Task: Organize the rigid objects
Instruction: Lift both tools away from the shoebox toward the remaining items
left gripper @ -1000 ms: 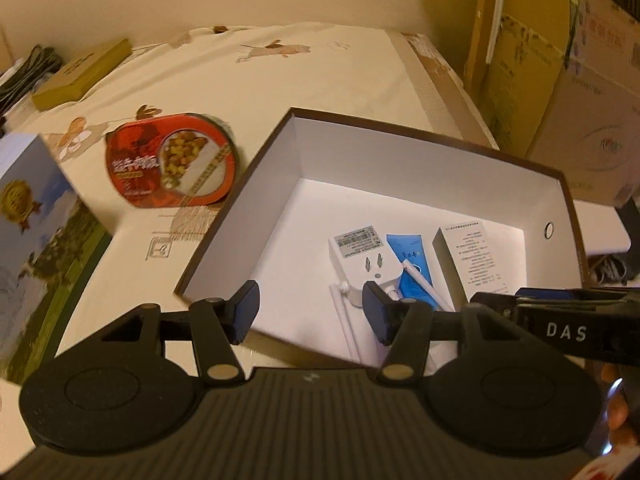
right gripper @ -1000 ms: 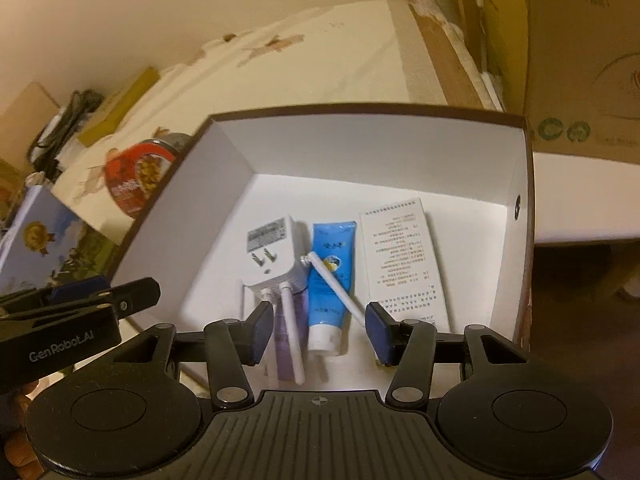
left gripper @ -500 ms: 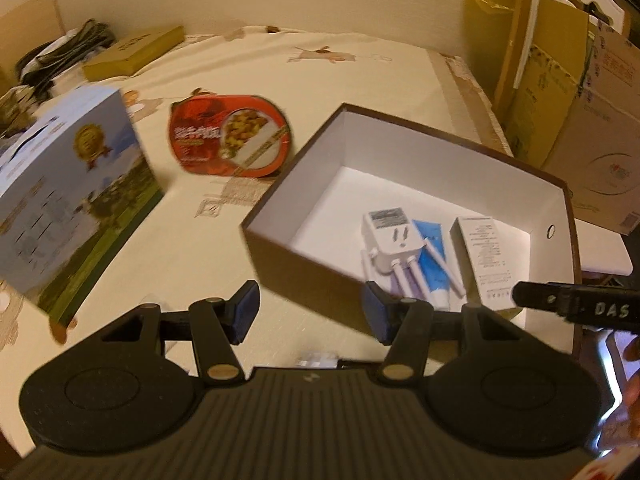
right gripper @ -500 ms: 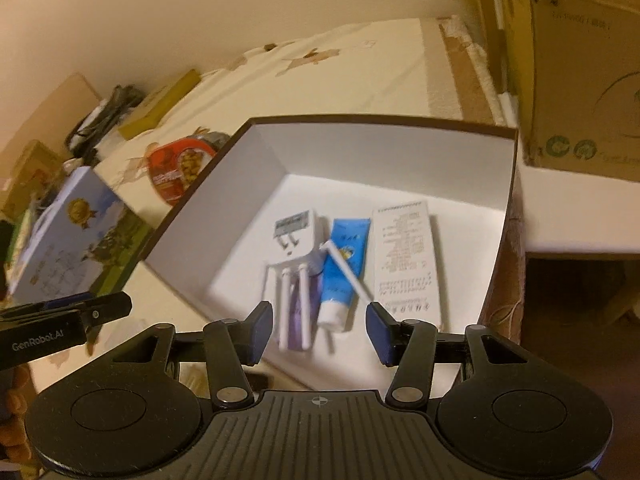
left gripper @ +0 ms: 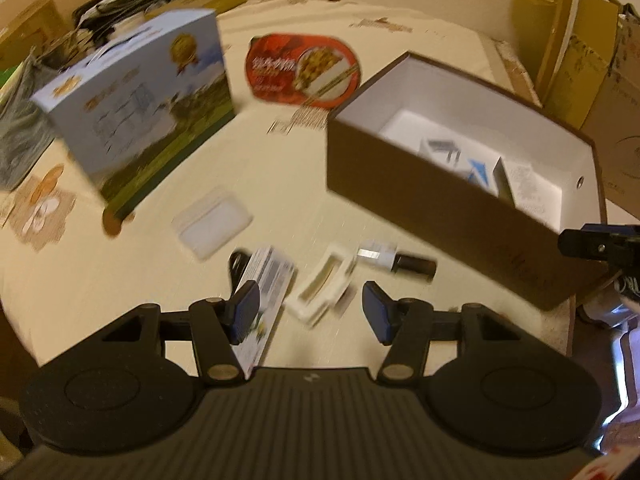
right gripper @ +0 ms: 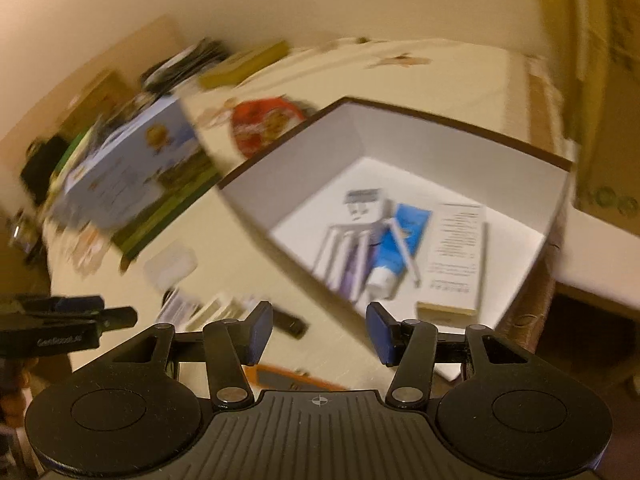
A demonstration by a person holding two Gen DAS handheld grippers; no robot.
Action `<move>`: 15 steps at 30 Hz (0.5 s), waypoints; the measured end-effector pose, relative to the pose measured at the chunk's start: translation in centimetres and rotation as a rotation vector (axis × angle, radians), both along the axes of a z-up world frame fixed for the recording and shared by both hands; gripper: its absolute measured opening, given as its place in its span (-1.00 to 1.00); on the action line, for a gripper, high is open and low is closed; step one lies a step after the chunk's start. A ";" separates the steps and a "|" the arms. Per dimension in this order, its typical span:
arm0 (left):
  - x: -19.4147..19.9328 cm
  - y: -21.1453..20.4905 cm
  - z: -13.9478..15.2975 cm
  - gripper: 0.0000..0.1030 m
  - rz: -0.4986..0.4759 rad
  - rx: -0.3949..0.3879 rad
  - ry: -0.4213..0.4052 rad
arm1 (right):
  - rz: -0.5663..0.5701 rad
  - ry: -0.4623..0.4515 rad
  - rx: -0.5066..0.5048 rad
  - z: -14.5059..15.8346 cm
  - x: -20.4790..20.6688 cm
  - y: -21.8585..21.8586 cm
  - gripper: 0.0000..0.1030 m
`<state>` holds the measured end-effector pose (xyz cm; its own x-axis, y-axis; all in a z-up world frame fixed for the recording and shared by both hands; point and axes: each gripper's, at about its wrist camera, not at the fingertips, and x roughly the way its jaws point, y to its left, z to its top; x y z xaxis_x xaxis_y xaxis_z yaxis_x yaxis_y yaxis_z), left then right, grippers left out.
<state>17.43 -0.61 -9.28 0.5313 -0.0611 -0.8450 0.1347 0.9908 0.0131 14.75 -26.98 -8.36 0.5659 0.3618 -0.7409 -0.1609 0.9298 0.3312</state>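
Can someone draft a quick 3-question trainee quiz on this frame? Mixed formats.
1. True or false: the left gripper is shut on the small dark bottle with a white label.
2. Multiple choice: where does the blue squeeze tube lie? A) on the cream tablecloth B) inside the brown cardboard box with white lining C) on top of the blue and green printed carton
3. Fill in: the round red food tub sits on the table, ___ the brown box.

Key
1. False: both the left and the right gripper are open and hold nothing.
2. B
3. outside
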 end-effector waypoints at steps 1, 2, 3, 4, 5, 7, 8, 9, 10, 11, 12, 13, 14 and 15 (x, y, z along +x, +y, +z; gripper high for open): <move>-0.5 0.4 -0.2 0.03 0.011 -0.005 0.007 | 0.024 0.007 0.001 -0.3 -0.2 0.5 -0.05; -0.8 0.7 -0.3 0.03 0.019 -0.010 0.012 | 0.040 0.017 0.003 -0.5 -0.3 0.9 -0.05; -1.2 1.0 -0.4 0.03 0.027 -0.014 0.017 | 0.053 0.030 0.003 -0.9 -0.4 1.2 -0.05; -1.5 1.3 -0.6 0.03 0.035 -0.015 0.023 | 0.069 0.047 0.005 -1.3 -0.5 1.6 -0.05; -1.8 1.5 -0.8 0.03 0.041 -0.015 0.029 | 0.082 0.062 0.003 -1.7 -0.6 1.9 -0.05; -2.4 1.9 -1.3 0.03 0.054 -0.017 0.044 | 0.112 0.085 -0.004 -2.5 -0.9 2.6 -0.05; -2.6 2.1 -1.6 0.03 0.061 -0.016 0.049 | 0.125 0.094 -0.012 -2.8 -0.9 2.9 -0.05; -2.8 2.3 -1.9 0.03 0.068 -0.011 0.053 | 0.134 0.102 -0.024 -3.1 -1.0 3.2 -0.05; -2.9 2.4 -2.1 0.03 0.073 -0.005 0.056 | 0.140 0.106 -0.029 -3.2 -1.2 3.1 -0.05; -3.1 2.5 -2.4 0.03 0.075 0.001 0.062 | 0.148 0.111 -0.033 -3.5 -1.3 3.3 -0.05; -3.2 2.6 -2.6 0.03 0.076 0.004 0.066 | 0.156 0.116 -0.040 -3.8 -1.3 3.4 -0.05; -3.3 2.7 -2.8 0.03 0.078 0.007 0.067 | 0.161 0.115 -0.046 -3.8 -1.4 3.5 -0.05; -3.3 2.8 -3.0 0.03 0.079 0.011 0.068 | 0.169 0.111 -0.054 -4.0 -1.5 3.6 -0.05; -3.4 2.8 -3.2 0.03 0.079 0.015 0.070 | 0.179 0.109 -0.066 -4.1 -1.6 3.8 -0.05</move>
